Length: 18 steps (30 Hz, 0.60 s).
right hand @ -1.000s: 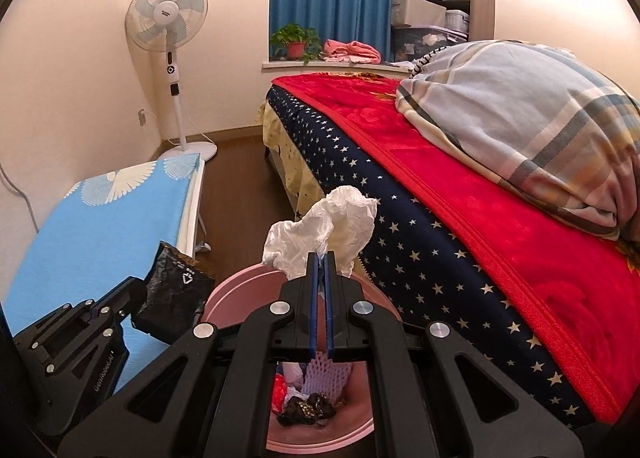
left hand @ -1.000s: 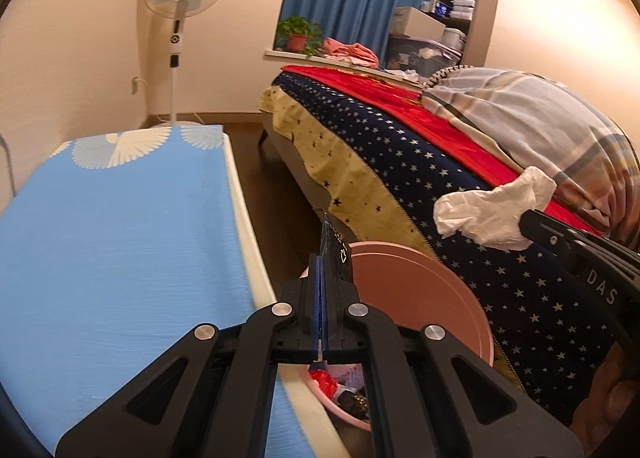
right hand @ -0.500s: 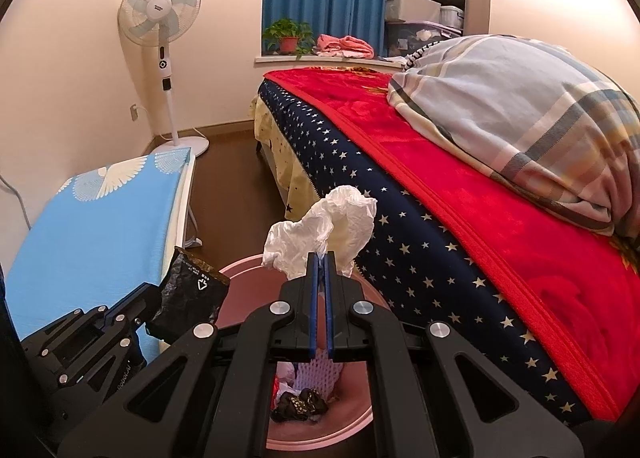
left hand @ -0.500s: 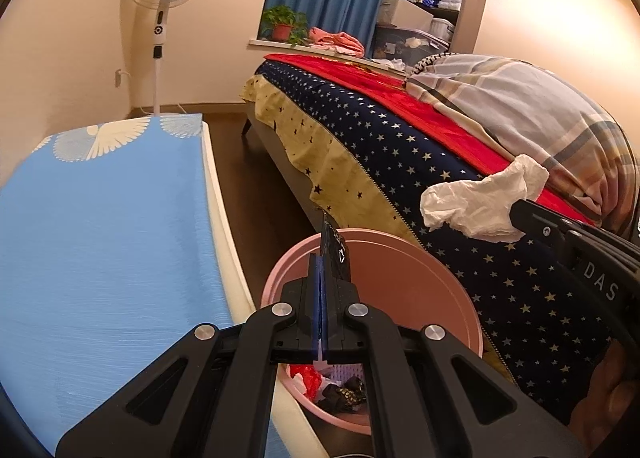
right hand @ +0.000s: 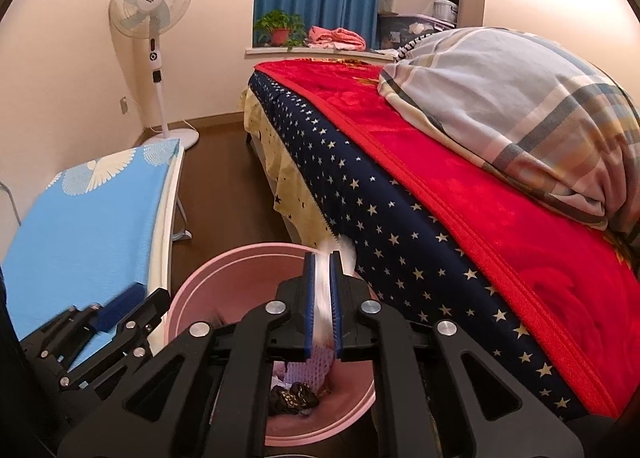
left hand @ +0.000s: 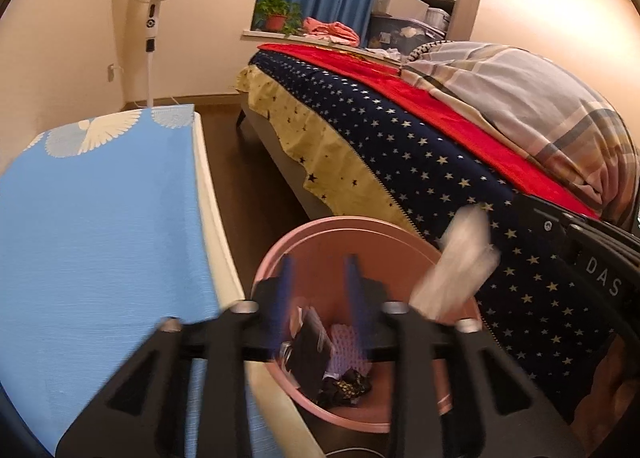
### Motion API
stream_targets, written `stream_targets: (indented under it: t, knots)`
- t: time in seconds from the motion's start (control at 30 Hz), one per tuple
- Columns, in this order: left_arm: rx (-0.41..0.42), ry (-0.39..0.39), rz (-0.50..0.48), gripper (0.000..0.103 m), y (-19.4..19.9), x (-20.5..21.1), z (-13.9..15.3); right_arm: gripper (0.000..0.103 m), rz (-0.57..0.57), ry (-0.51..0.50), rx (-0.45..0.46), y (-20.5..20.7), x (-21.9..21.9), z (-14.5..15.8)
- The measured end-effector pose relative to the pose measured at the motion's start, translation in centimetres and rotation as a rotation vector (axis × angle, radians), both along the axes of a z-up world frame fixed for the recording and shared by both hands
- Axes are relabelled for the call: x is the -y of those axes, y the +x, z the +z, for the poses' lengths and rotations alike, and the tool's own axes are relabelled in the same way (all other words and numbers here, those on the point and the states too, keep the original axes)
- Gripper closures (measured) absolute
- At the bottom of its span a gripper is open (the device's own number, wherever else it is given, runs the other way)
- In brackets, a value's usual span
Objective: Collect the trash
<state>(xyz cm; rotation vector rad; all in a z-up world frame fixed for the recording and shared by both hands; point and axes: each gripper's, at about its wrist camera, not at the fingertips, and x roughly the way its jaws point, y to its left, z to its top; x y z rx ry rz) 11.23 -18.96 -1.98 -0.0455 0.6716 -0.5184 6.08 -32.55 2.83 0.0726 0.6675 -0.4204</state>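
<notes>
Both claws over the pink bin (left hand: 280, 258), which sits on the floor between the bed (left hand: 400, 146) and the blue-covered table (left hand: 100, 218)

Left claw (left hand: 318, 294): jaws opening, nothing between the blue pads. Black wrapper (left hand: 310, 346) sits in the bin just below them, blurred, looks freshly dropped. Counting that piece as done

Right claw (right hand: 322, 294): jaws opening, gap narrow. White tissue (right hand: 324, 290) shows as a blurred streak between the pads, and in the left view as a smeared white wad (left hand: 460, 266) at the bin's right rim. My read: pads no longer pinching it, it's sliding out. Can't tell from the blur if it's fully free. It's over the bin edge nearest the bed, so there's some risk it catches the rim instead of dropping in

Bin already holds a lilac mesh piece (right hand: 316, 366) and a dark crumpled wrapper (right hand: 294, 398) at the bottom

Progress: late. One piece in, tissue on its way. No loose trash visible on the table, the bedspread or the floor in either view, so what's left is confirming the tissue lands, then checking areas outside these views
</notes>
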Motion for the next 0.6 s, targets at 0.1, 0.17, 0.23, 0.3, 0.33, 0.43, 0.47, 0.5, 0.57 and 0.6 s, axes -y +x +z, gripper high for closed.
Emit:
stream_targets:
  t: [0.1, 0.17, 0.23, 0.3, 0.33, 0.43, 0.47, 0.5, 0.57, 0.6]
  knots:
    - [0.016, 0.011, 0.011, 0.063, -0.1, -0.4, 0.4, 0.069, -0.007, -0.001, 0.007, -0.2, 0.0, 0.2]
    - [0.028, 0.02, 0.026, 0.057, -0.3, -0.9, 0.8, 0.068, -0.003, -0.002, 0.009, -0.4, 0.0, 0.3]
    - [0.041, 0.031, 0.05, 0.05, -0.5, -1.5, 1.1, 0.067, 0.006, -0.003, 0.013, -0.5, -0.3, 0.5]
    - [0.057, 0.041, 0.088, 0.042, -0.8, -2.5, 1.7, 0.067, 0.018, 0.0, 0.019, -0.8, -0.5, 0.7]
    - [0.065, 0.044, 0.104, 0.04, -1.0, -3.1, 2.0, 0.065, 0.026, 0.0, 0.027, -1.0, -0.7, 1.0]
    - [0.087, 0.055, 0.149, 0.033, -1.4, -4.7, 3.0, 0.054, 0.051, -0.002, 0.053, -2.1, -1.3, 1.9]
    - [0.096, 0.057, 0.169, 0.028, -1.7, -5.4, 3.4, 0.052, 0.06, -0.004, 0.059, -2.4, -1.6, 2.1]
    - [0.107, 0.058, 0.191, 0.026, -2.1, -6.2, 3.9, 0.048, 0.068, -0.005, 0.063, -2.7, -1.8, 2.2]
    - [0.118, 0.058, 0.22, 0.025, -2.5, -7.3, 4.7, 0.04, 0.092, -0.006, 0.074, -3.3, -2.4, 2.7]
    - [0.124, 0.06, 0.237, 0.024, -2.9, -8.0, 5.3, 0.034, 0.104, -0.007, 0.081, -3.7, -2.7, 3.0]
